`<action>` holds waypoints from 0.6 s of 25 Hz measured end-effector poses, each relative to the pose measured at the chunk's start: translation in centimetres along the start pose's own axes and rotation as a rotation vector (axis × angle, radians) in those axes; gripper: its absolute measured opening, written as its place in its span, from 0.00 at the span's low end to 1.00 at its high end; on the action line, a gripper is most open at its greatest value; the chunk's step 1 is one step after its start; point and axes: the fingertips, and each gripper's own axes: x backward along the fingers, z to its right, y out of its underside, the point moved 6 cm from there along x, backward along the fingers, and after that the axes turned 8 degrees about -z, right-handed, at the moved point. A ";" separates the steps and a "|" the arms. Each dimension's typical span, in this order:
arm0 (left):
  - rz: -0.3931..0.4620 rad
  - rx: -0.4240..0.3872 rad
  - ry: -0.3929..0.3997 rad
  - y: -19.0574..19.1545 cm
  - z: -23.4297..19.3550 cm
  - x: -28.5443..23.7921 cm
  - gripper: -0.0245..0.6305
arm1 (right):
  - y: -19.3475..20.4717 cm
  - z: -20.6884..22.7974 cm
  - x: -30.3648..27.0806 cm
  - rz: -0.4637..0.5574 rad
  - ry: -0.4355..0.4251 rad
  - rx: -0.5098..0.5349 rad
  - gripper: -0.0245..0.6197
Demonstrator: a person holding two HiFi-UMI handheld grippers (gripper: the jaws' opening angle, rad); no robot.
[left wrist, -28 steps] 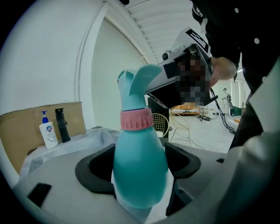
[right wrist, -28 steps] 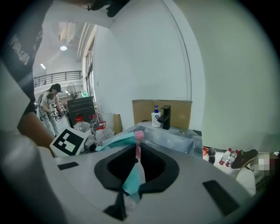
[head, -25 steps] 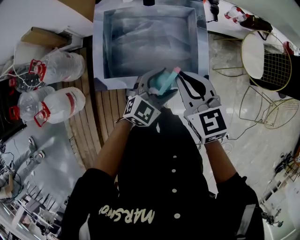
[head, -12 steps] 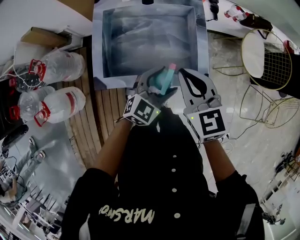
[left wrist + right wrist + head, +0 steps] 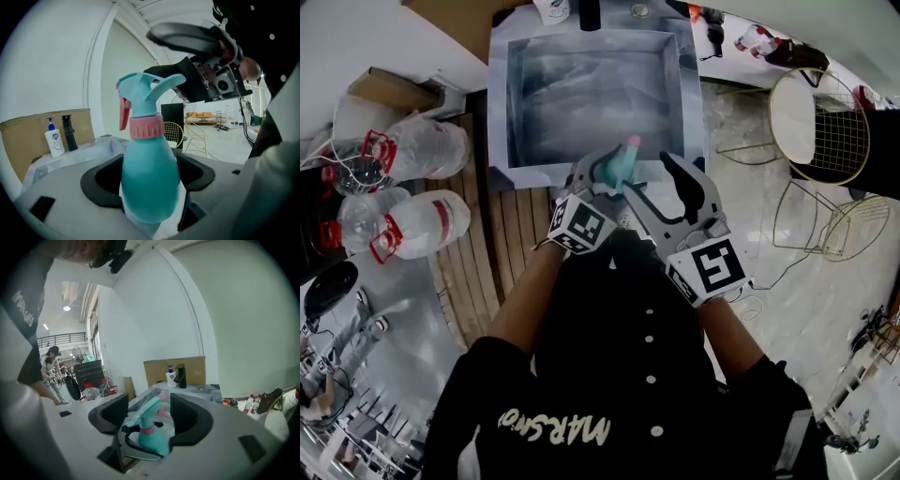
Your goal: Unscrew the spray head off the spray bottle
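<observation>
A teal spray bottle (image 5: 150, 178) stands upright with my left gripper (image 5: 151, 183) shut on its body. Its teal spray head (image 5: 146, 93), pink collar (image 5: 146, 127) and pink trigger (image 5: 123, 112) sit on the neck. In the head view the bottle (image 5: 617, 167) sits in the left gripper (image 5: 607, 171) over the sink's near edge. My right gripper (image 5: 661, 187) is beside it on the right. Its jaws have just been opening and press on nothing. From the right gripper (image 5: 149, 416) I see the bottle (image 5: 152, 437) a little beyond the jaws.
A plastic-lined steel sink (image 5: 591, 94) lies just ahead, with a soap pump bottle (image 5: 54, 140) and a black faucet (image 5: 69, 132) at its far side. Large water jugs (image 5: 422, 220) stand left of the wooden slats (image 5: 520, 234). Wire chairs (image 5: 820, 122) stand at the right.
The right gripper, shut at the spray head before, now stands open and has lifted off it and swung a little toward me. The left gripper and the bottle have stayed put.
</observation>
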 end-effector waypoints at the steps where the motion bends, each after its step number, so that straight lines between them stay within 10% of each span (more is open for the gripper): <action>1: 0.000 -0.001 -0.002 0.0 0.1 0.0 0.60 | 0.0 -0.6 -0.2 -0.017 0.000 -0.002 0.48; 10: 0.002 0.001 -0.011 -0.1 0.5 -0.1 0.60 | 2.2 -2.4 -3.3 -0.193 0.155 -0.028 0.58; 15: 0.002 0.004 -0.013 -0.1 0.3 0.0 0.60 | 2.1 -2.5 -4.0 -0.191 0.208 -0.003 0.39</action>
